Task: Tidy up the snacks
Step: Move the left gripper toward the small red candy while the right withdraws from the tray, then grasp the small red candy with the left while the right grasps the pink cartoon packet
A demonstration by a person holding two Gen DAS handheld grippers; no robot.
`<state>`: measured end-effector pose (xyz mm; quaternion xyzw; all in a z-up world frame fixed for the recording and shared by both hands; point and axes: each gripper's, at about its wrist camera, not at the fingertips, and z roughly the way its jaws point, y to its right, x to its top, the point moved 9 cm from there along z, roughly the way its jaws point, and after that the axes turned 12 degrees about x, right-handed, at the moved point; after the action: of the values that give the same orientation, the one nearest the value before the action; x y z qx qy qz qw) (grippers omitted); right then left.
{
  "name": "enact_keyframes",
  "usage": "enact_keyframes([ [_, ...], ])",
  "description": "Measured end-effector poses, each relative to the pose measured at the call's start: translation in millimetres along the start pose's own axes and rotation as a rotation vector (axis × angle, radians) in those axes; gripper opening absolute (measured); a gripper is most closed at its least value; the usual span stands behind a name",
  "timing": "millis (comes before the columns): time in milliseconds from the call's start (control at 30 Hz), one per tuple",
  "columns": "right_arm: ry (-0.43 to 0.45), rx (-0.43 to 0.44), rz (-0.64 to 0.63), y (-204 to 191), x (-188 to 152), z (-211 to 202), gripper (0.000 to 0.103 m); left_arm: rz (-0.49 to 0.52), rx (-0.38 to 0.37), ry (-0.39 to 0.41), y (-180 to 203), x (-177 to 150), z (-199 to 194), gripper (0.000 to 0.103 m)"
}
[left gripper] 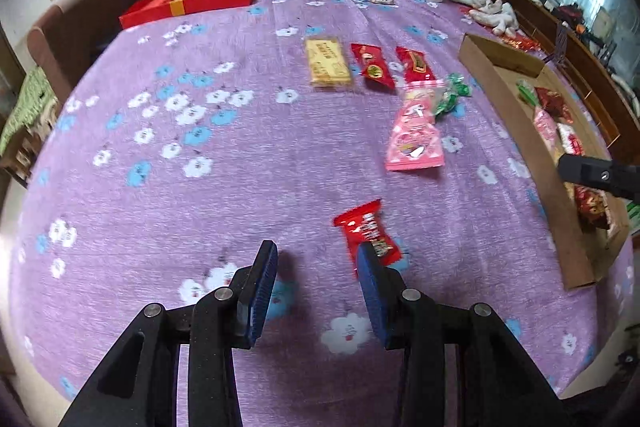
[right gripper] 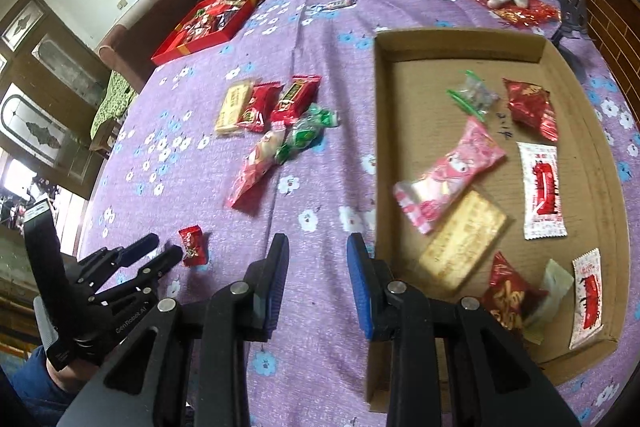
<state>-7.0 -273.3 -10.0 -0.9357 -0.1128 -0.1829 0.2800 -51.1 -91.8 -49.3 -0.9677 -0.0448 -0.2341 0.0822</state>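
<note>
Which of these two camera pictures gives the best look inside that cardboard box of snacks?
The right wrist view: it looks down into the cardboard box, showing each packet on its floor. The left wrist view shows the cardboard box at the edge, side-on, its contents mostly hidden.

Both grippers pointed steeply down: left gripper (left gripper: 316, 259) jaws apart and empty, right gripper (right gripper: 318, 247) seemingly likewise.

Small red snack packet (left gripper: 367, 234): lower end hidden behind the blue pad (left gripper: 370, 291) of the left tongs (left gripper: 316, 259), print too blurred to read. Cardboard tray (left gripper: 516, 147) in left wrist view: far side cut off by pic edge, contents partly hidden. Red gift box (right gripper: 212, 23) contents too small to tell.
</note>
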Motion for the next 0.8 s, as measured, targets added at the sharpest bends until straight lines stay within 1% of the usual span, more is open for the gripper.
enact_keyframes([
  [133, -0.003, -0.004, 0.005, 4.1, -1.4, -0.7, 0.029, -0.009, -0.024, -0.004, 7.8, 7.9, 4.0, 0.043],
  [200, 0.000, -0.009, 0.010, 7.6, -2.3, -2.9, 0.029, -0.013, -0.049, -0.016, 13.9, 11.9, 6.5, 0.043],
  [367, 0.011, -0.027, 0.037, 19.8, -3.2, -9.1, 0.029, -0.013, -0.102, -0.010, 23.7, 17.1, 3.0, 0.043],
  [533, 0.012, -0.030, 0.057, 25.7, -6.8, -9.9, 0.029, 0.009, -0.100, -0.024, 30.6, 19.2, 12.9, 0.043],
  [600, 0.012, -0.031, 0.060, 26.7, -8.3, -10.3, 0.029, 0.021, -0.084, 0.002, 31.9, 24.0, 16.7, 0.043],
  [633, 0.013, -0.032, 0.060, 27.1, -8.0, -10.6, 0.029, 0.037, -0.075, 0.015, 33.6, 26.8, 18.4, 0.042],
  [667, 0.014, -0.032, 0.060, 27.2, -8.1, -11.1, 0.029, 0.049, -0.067, 0.022, 34.3, 28.8, 19.7, 0.036],
  [700, 0.014, -0.031, 0.061, 27.2, -7.9, -11.3, 0.029, 0.059, -0.054, 0.030, 34.3, 31.0, 20.9, 0.024],
  [800, 0.013, -0.021, 0.057, 23.8, -5.8, -9.7, 0.029, 0.073, -0.052, 0.051, 32.9, 32.0, 20.3, 0.020],
])
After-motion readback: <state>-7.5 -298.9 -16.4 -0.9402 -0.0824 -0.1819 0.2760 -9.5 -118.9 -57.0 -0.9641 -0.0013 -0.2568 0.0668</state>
